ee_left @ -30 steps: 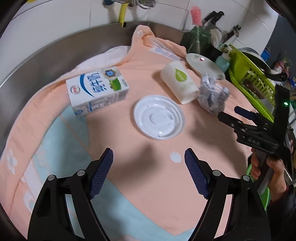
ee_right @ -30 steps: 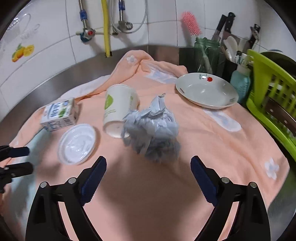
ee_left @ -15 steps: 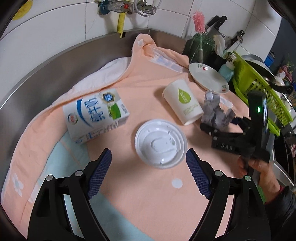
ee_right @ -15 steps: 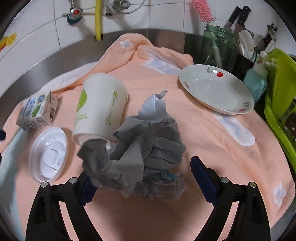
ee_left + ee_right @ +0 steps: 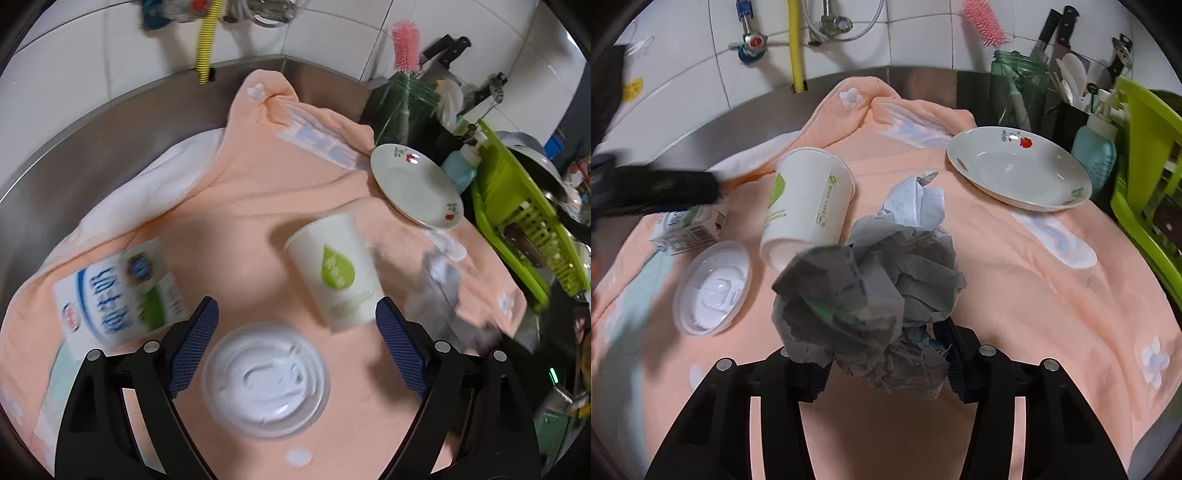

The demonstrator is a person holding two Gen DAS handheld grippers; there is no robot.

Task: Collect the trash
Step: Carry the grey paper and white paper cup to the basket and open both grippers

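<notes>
White tile walls meet a steel tabletop [image 5: 92, 155] in the upper part of both frames, and a peach towel [image 5: 1015, 295] covers most of it.

Your right gripper [image 5: 886, 369] sits at the bottom centre of its frame; its jaws are closing, with the paper wad [image 5: 871, 288] between them and both pads pressing its lower part. The wad hides the towel just ahead.

Your left gripper [image 5: 295, 347] has its jaws wide and opening, with the lid [image 5: 266, 380] lying flat between the pads, touching neither. The carton [image 5: 118, 295] lies just beside the left pad, blurred. The cup [image 5: 332, 273] lies on its side above the right pad, its mouth toward the lower part of the frame.

Right of the wad the towel is bare out to its edge. A plate [image 5: 1015, 173] sits at upper right, and a green rack [image 5: 1145, 177] closes the right edge. A jar [image 5: 1019, 88] with a pink brush [image 5: 984, 22] stands behind the plate. The towel's upper edge bunches against the steel wall.
</notes>
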